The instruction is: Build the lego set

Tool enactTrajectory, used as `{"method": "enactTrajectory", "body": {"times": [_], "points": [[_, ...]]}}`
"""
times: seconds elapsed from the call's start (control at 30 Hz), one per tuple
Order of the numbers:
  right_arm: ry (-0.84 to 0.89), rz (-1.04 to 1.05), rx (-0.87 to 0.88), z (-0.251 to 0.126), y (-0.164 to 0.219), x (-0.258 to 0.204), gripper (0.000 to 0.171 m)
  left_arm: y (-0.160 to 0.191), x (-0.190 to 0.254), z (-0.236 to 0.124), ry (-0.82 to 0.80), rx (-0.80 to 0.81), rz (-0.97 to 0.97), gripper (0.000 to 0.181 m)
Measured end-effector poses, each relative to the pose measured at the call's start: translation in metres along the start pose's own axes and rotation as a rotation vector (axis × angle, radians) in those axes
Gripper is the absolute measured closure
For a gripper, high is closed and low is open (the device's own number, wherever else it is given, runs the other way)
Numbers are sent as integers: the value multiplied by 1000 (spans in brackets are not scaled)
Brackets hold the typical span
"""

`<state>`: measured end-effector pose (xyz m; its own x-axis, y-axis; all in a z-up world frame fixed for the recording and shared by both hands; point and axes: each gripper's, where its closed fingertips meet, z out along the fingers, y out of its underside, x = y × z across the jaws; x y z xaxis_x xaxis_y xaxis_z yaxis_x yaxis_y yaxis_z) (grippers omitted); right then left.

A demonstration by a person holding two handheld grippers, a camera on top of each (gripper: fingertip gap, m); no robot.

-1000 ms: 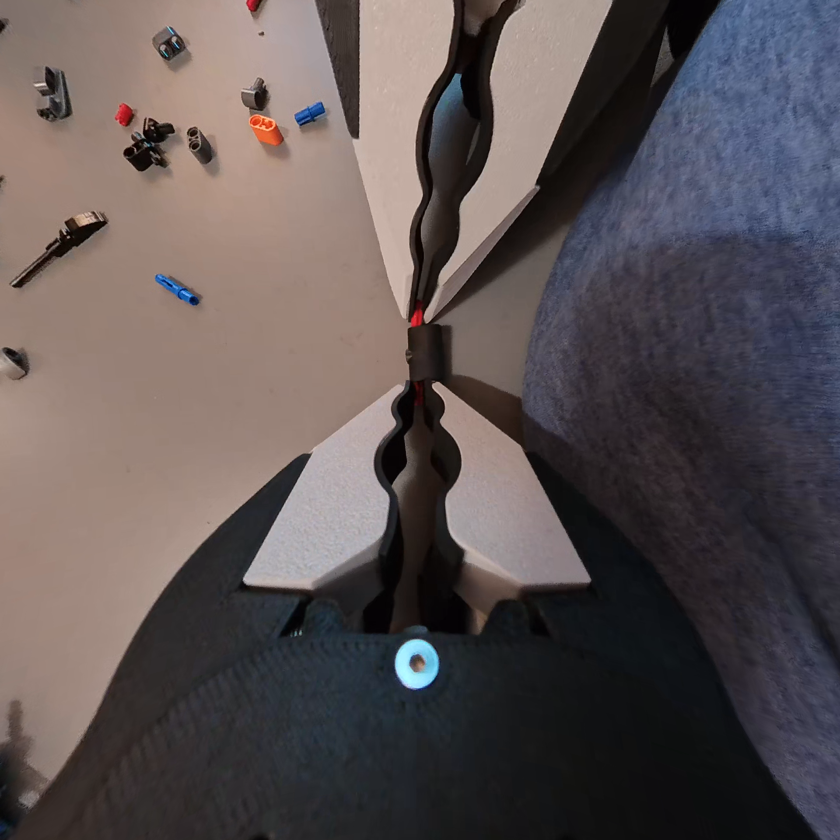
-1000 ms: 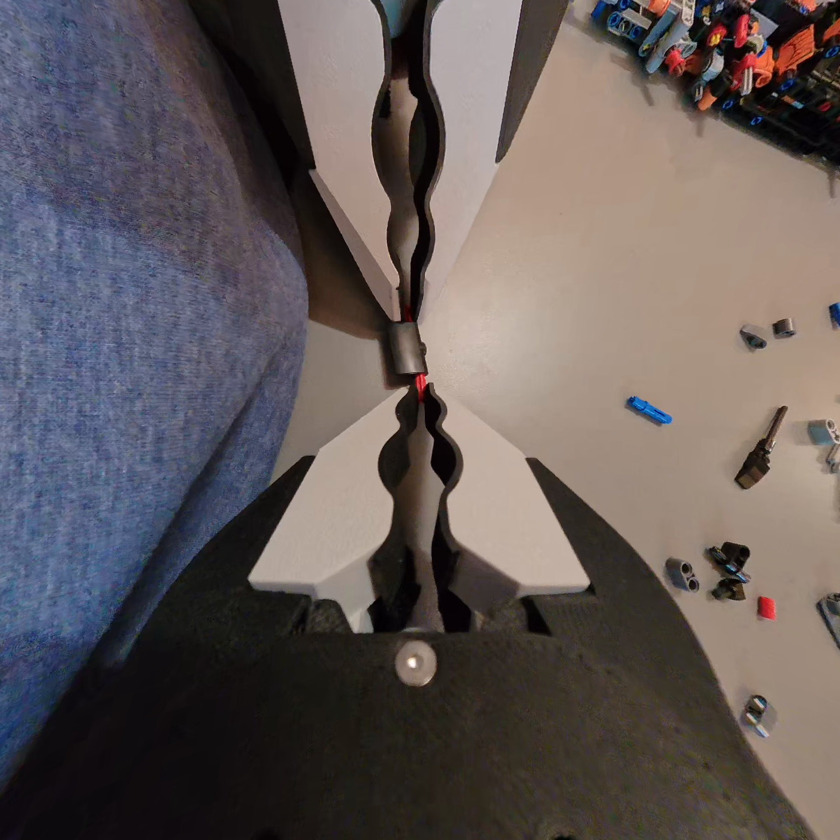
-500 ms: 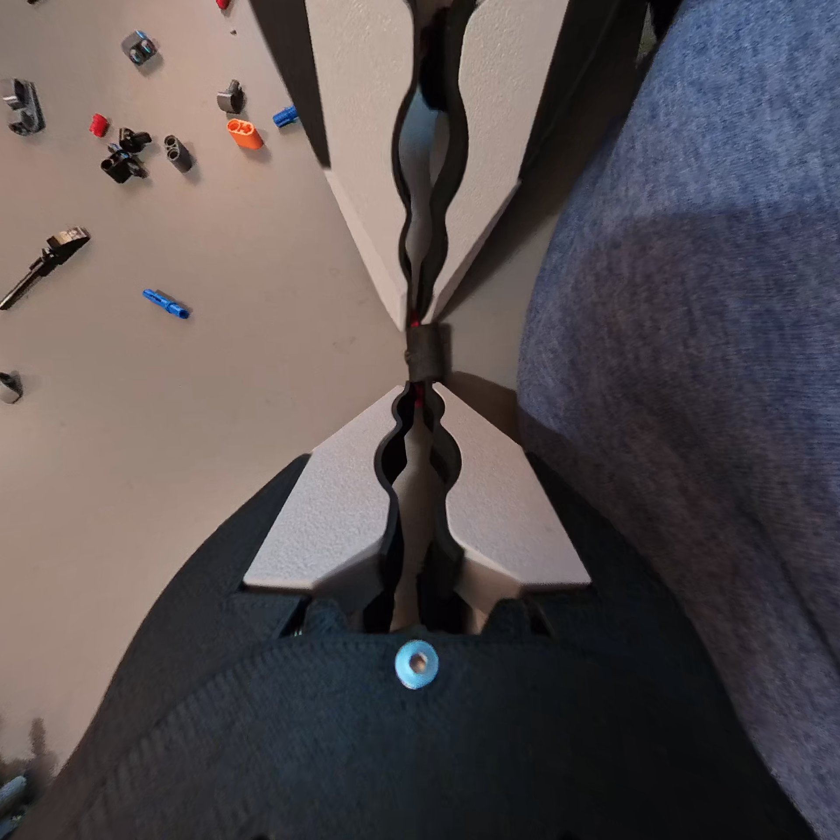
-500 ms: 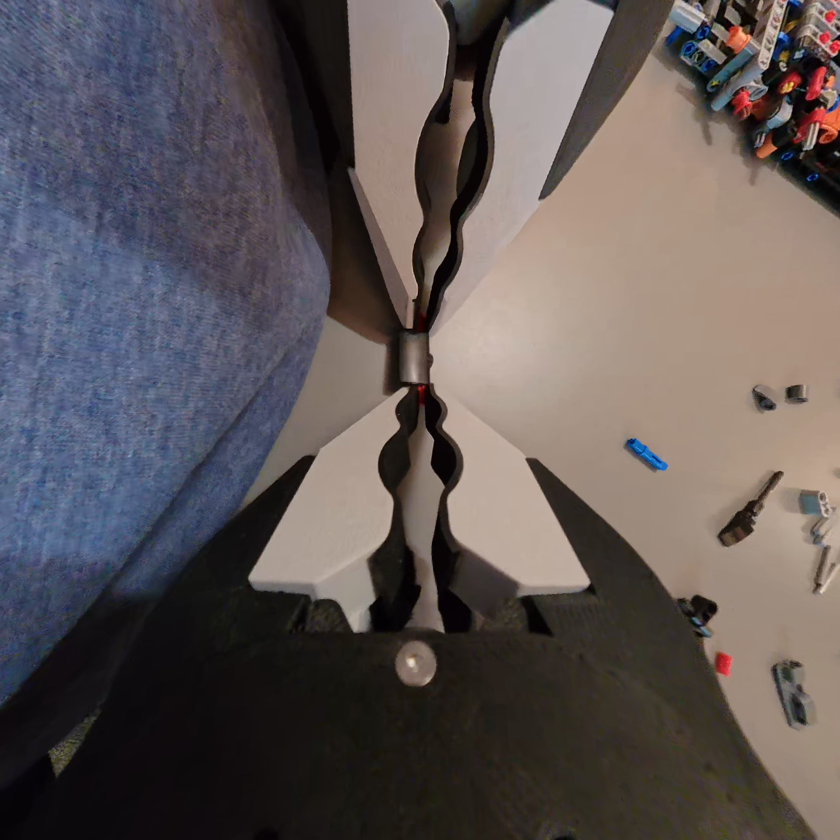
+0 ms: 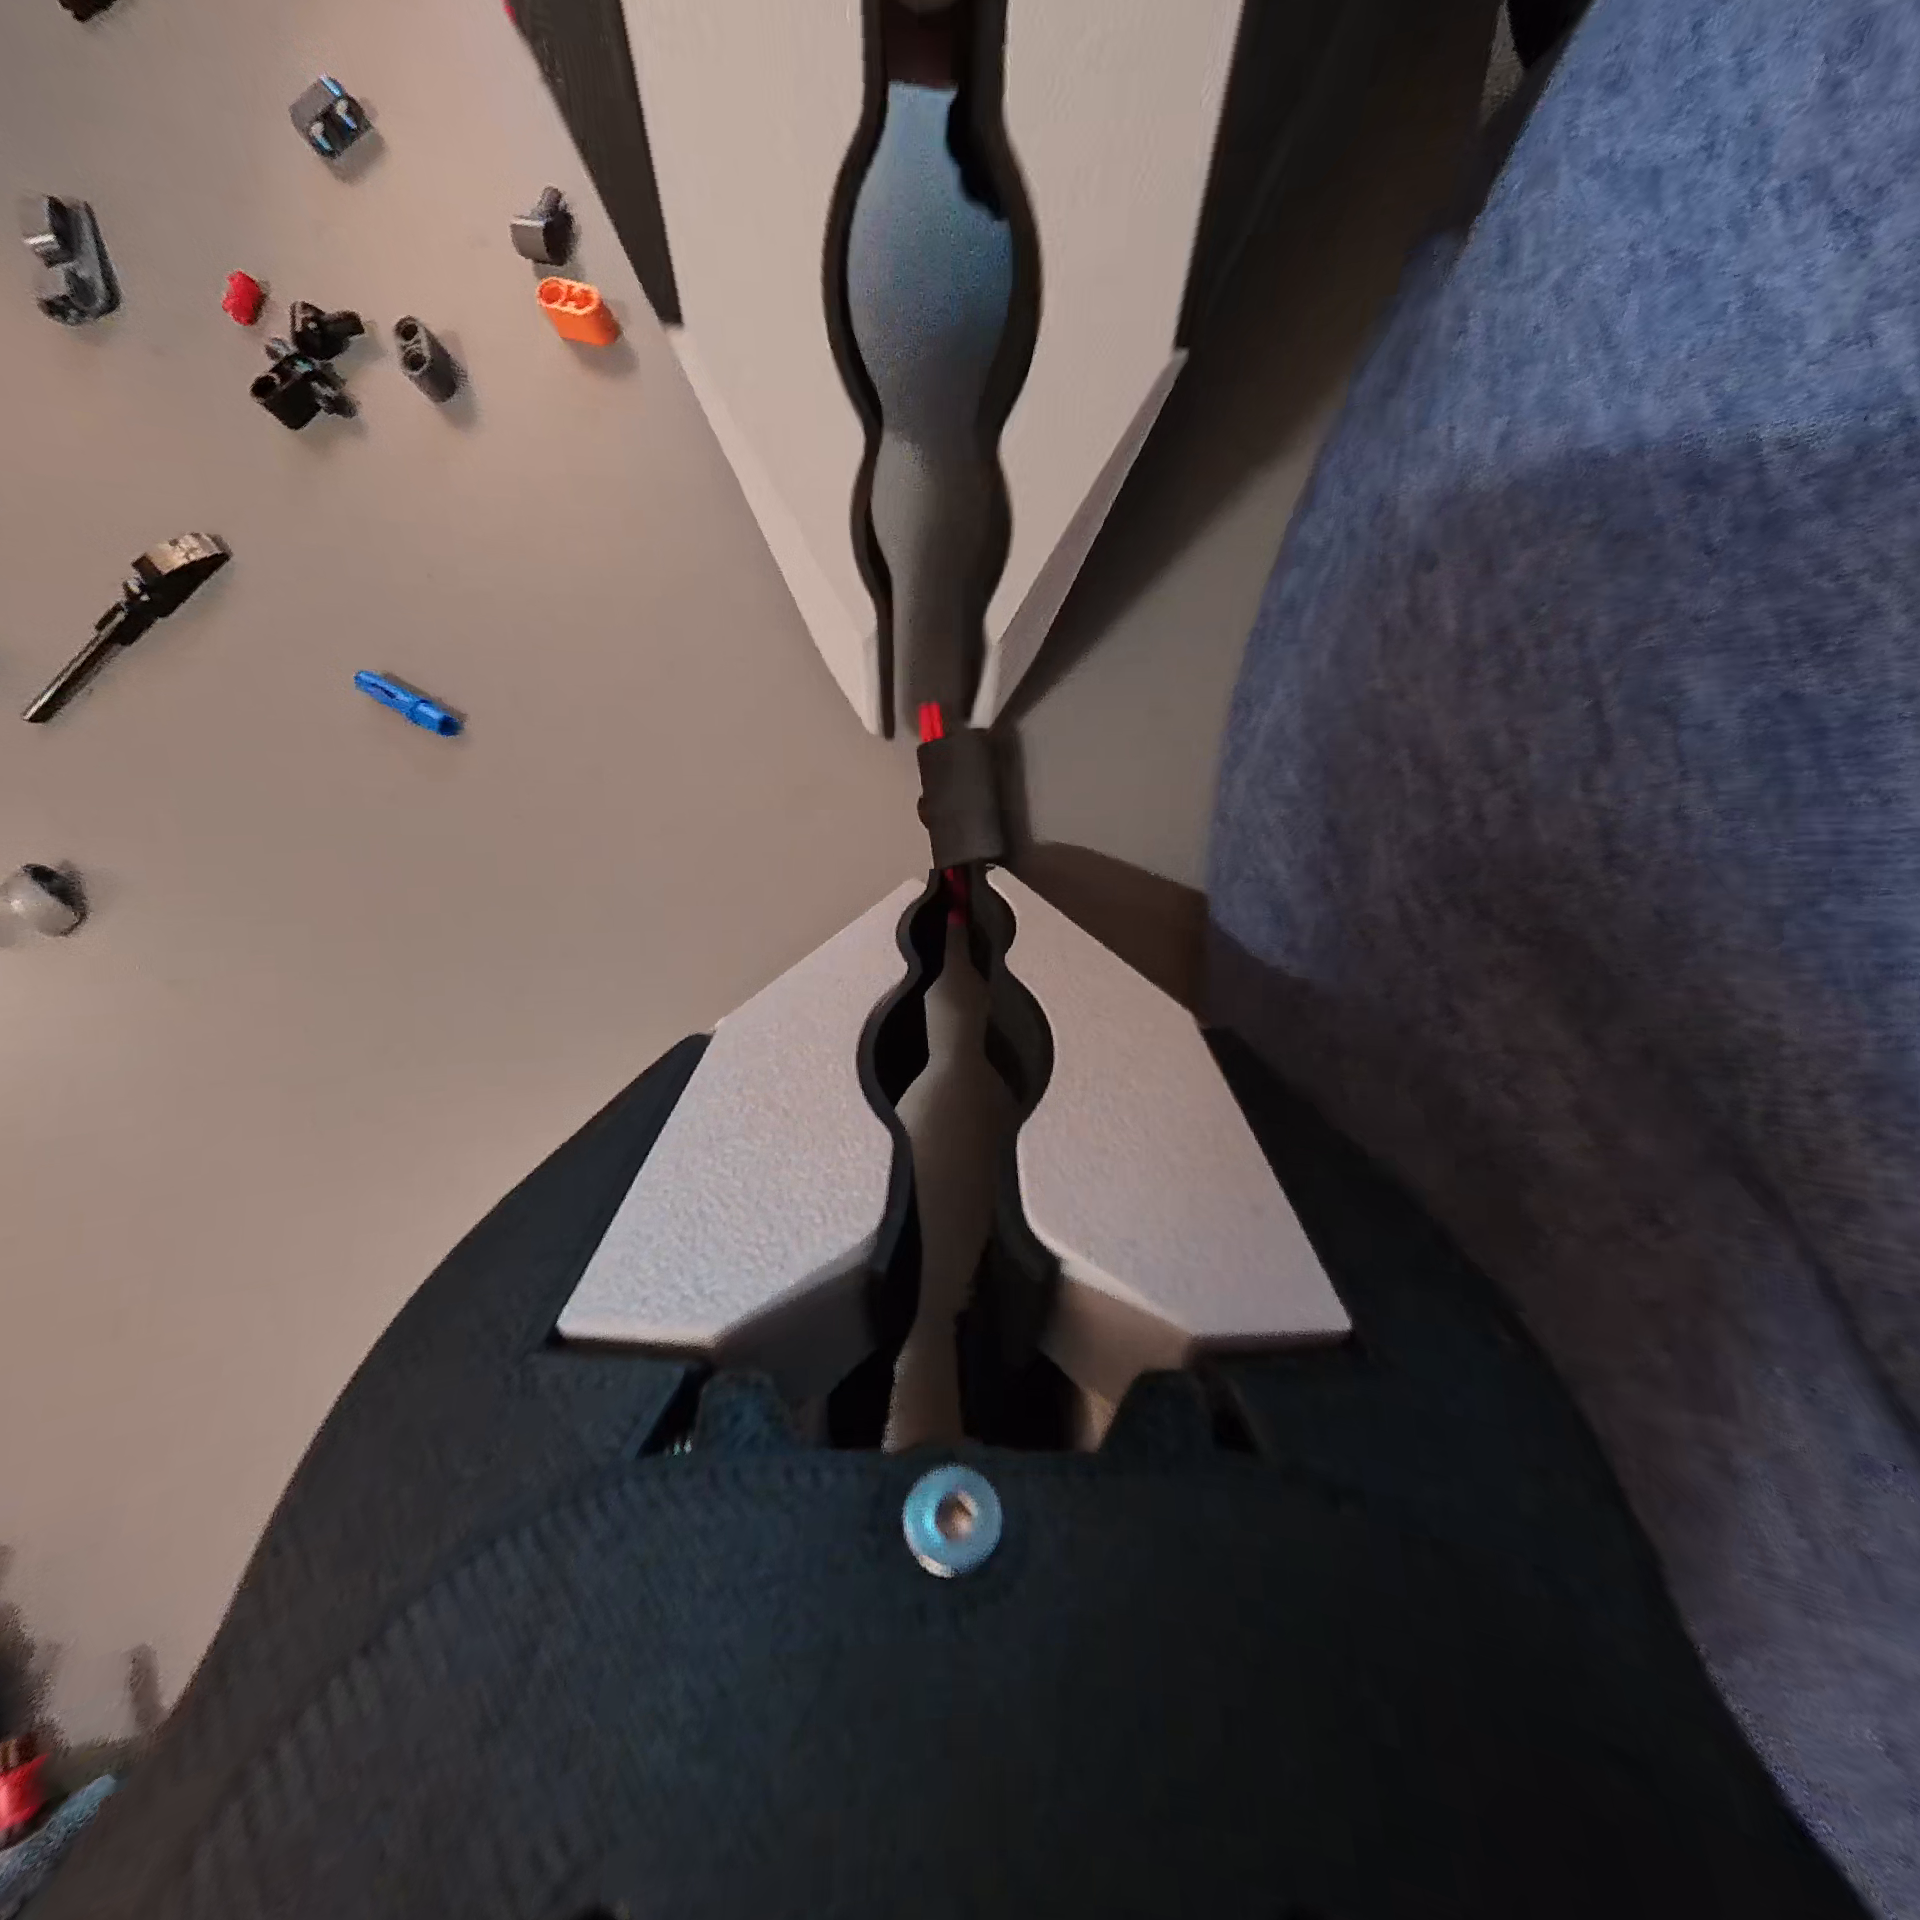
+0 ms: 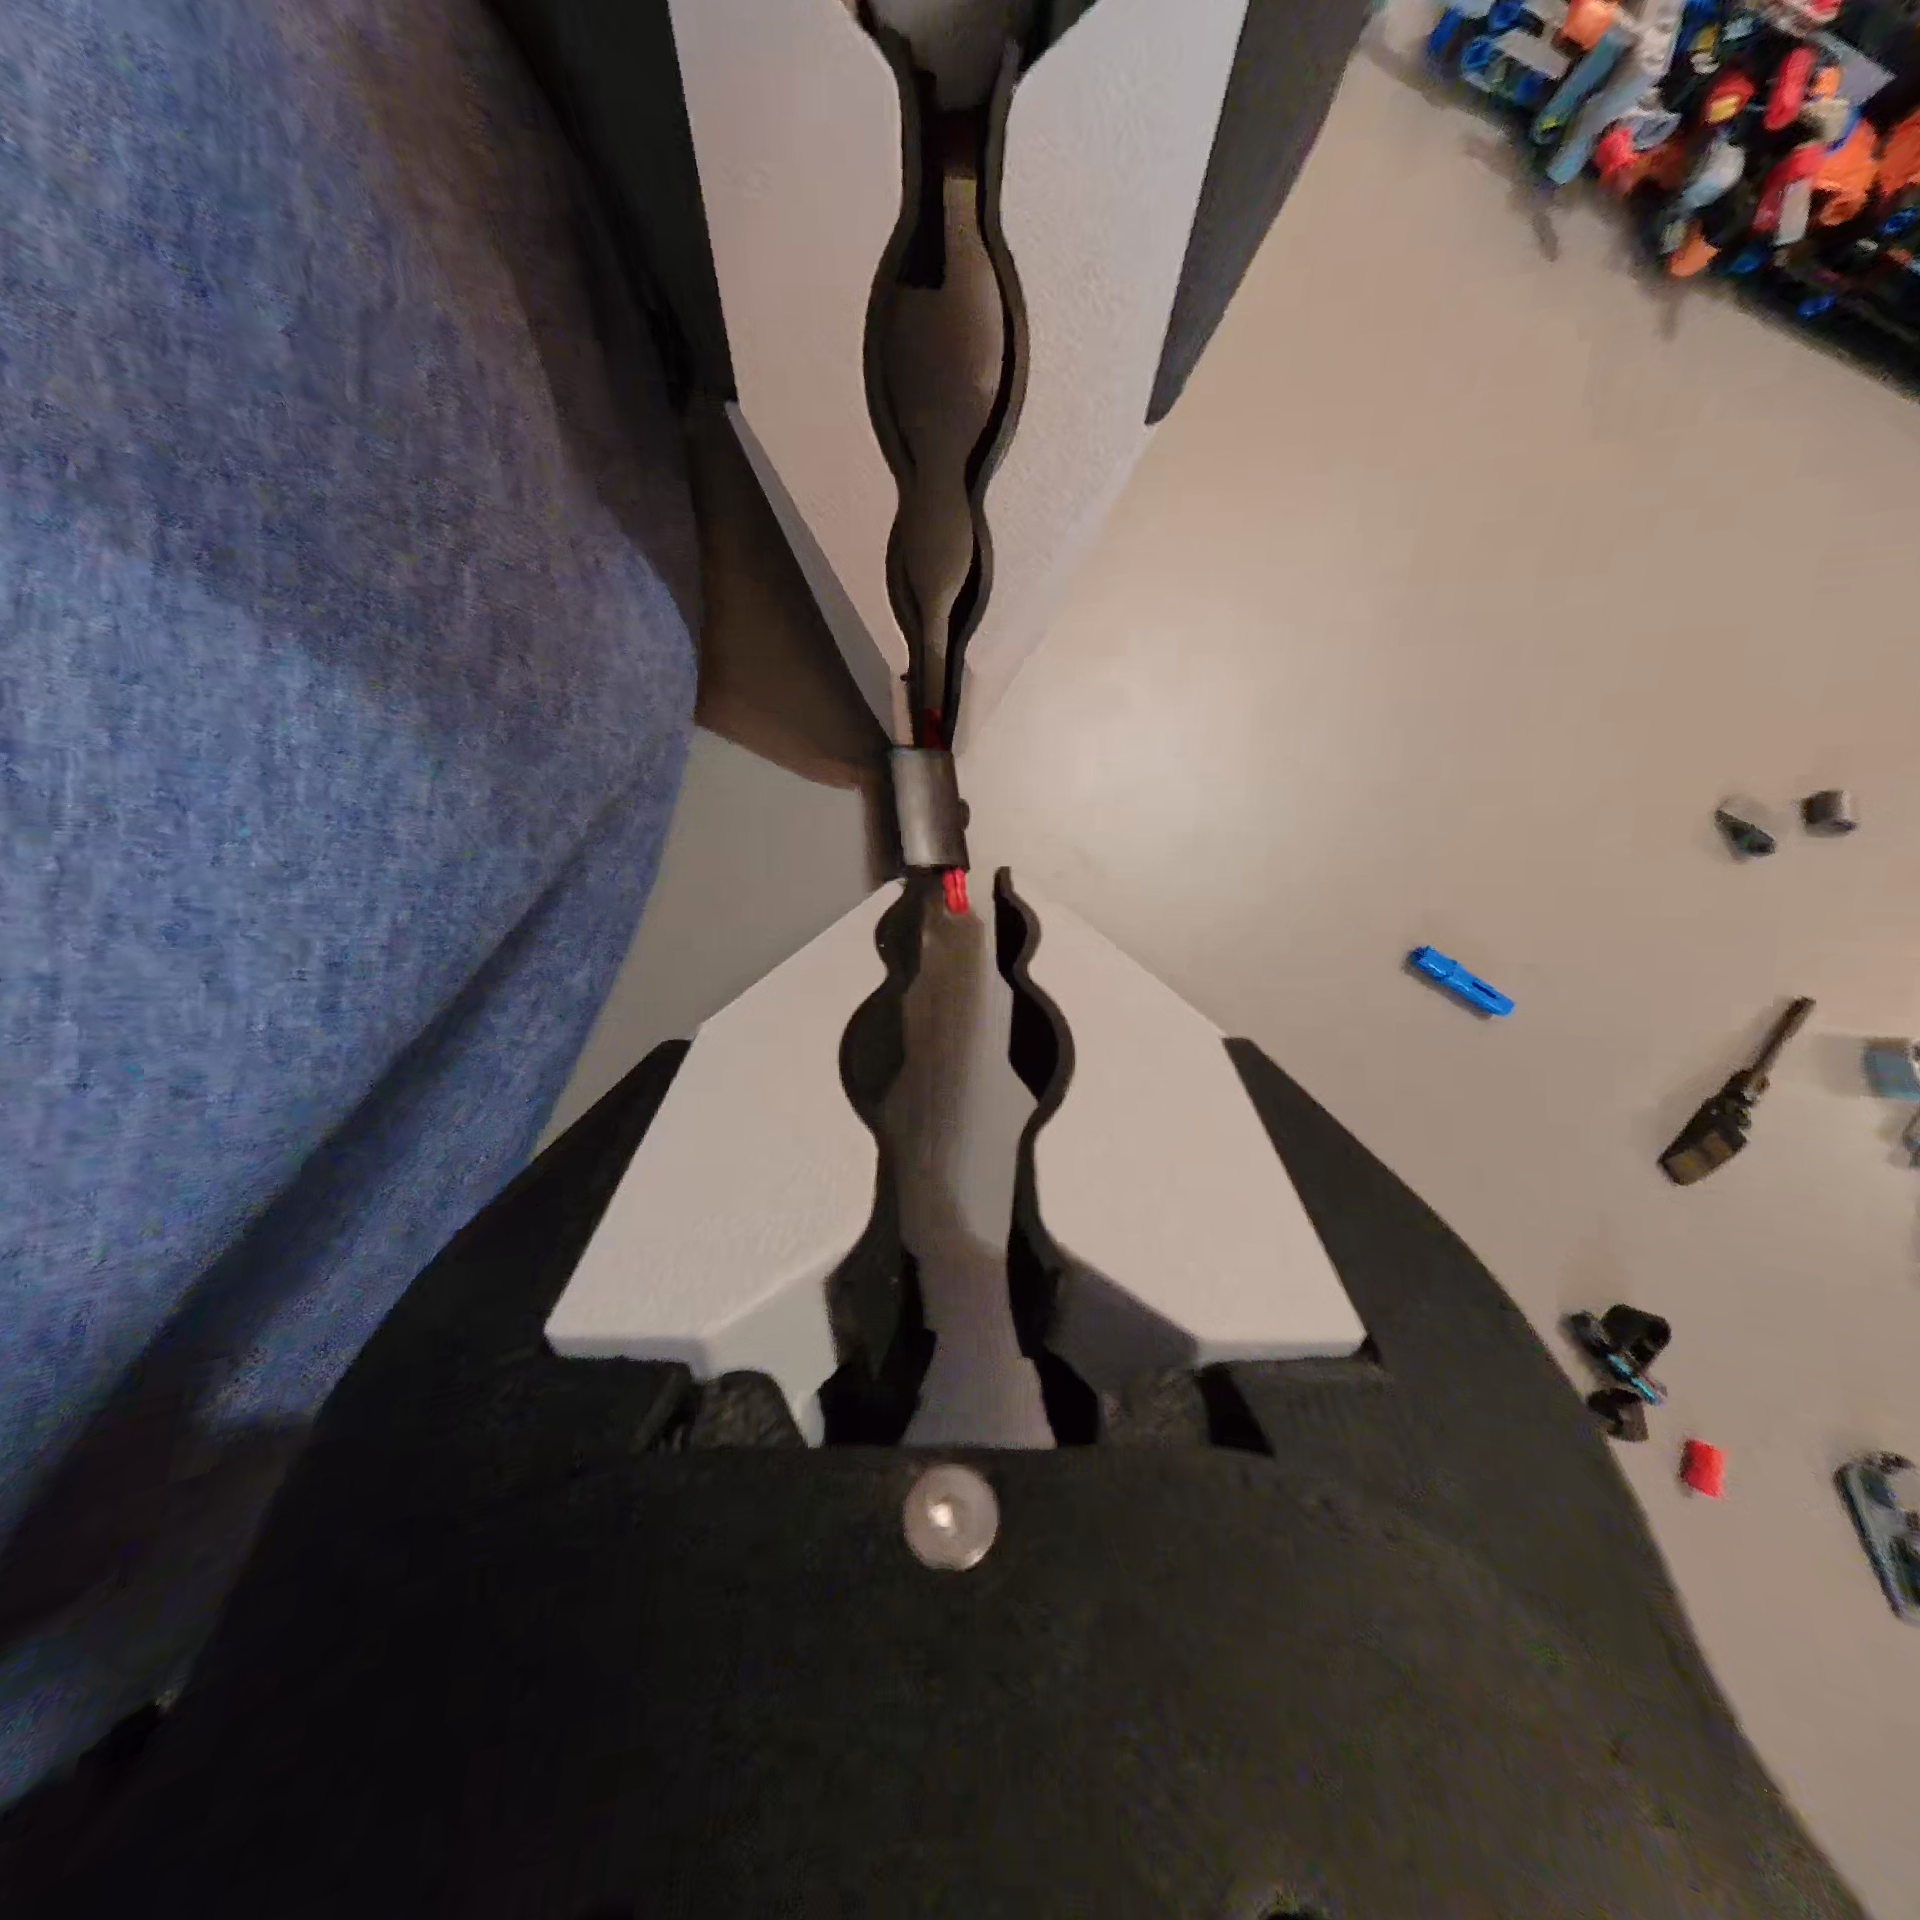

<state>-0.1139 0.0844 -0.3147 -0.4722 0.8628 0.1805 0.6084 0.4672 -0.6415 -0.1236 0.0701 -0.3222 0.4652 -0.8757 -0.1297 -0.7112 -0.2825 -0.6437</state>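
Note:
A short red axle [image 5: 928, 719] carries a dark grey sleeve [image 5: 961, 795] and hangs in the air above the table. My left gripper [image 5: 961, 896] is shut on one end of the axle. My right gripper [image 6: 951, 883] faces it tip to tip and is slightly open. The axle's other red end [image 6: 954, 891] sits loose in the gap between its fingertips. The sleeve [image 6: 925, 805] lies between the two grippers. The left gripper [image 6: 930, 719] shows at the top of the right wrist view, the right gripper [image 5: 935, 717] at the top of the left wrist view.
Loose pieces lie on the beige table [image 5: 520, 935]: a blue pin [image 5: 407, 703], a black axle piece [image 5: 125, 623], an orange connector [image 5: 578, 310] and small black parts [image 5: 301, 369]. A heap of coloured pieces [image 6: 1714, 135] lies farther off. A person's blue-grey clothing [image 6: 260, 727] is close beside both grippers. Both grippers' tips are close together, under 4 cm apart.
My right gripper's fingers have parted and let go of the red axle end. The left gripper still grips its end. Both grippers shifted slightly over the table.

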Motion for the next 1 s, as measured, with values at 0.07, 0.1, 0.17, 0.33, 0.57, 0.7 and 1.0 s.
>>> {"method": "enactTrajectory", "body": {"times": [0.07,0.1,0.17,0.33,0.57,0.7,1.0], "points": [[35,26,8,-8,1,9,156,0,-6,-2,-10,2,-8,179],[45,37,16,-13,1,13,155,1,-9,-4,-14,1,-11,179],[70,45,44,-24,-2,20,155,0,-15,-6,-31,-3,-12,179],[156,88,112,-49,-4,47,157,0,-43,-4,-99,-20,-31,180],[243,155,141,-50,16,75,160,12,-79,1,-151,-60,-62,180],[271,176,185,-55,21,83,162,9,-84,3,-157,-59,-30,179],[321,237,289,-71,24,99,162,6,-87,1,-127,-26,-21,155]]}}
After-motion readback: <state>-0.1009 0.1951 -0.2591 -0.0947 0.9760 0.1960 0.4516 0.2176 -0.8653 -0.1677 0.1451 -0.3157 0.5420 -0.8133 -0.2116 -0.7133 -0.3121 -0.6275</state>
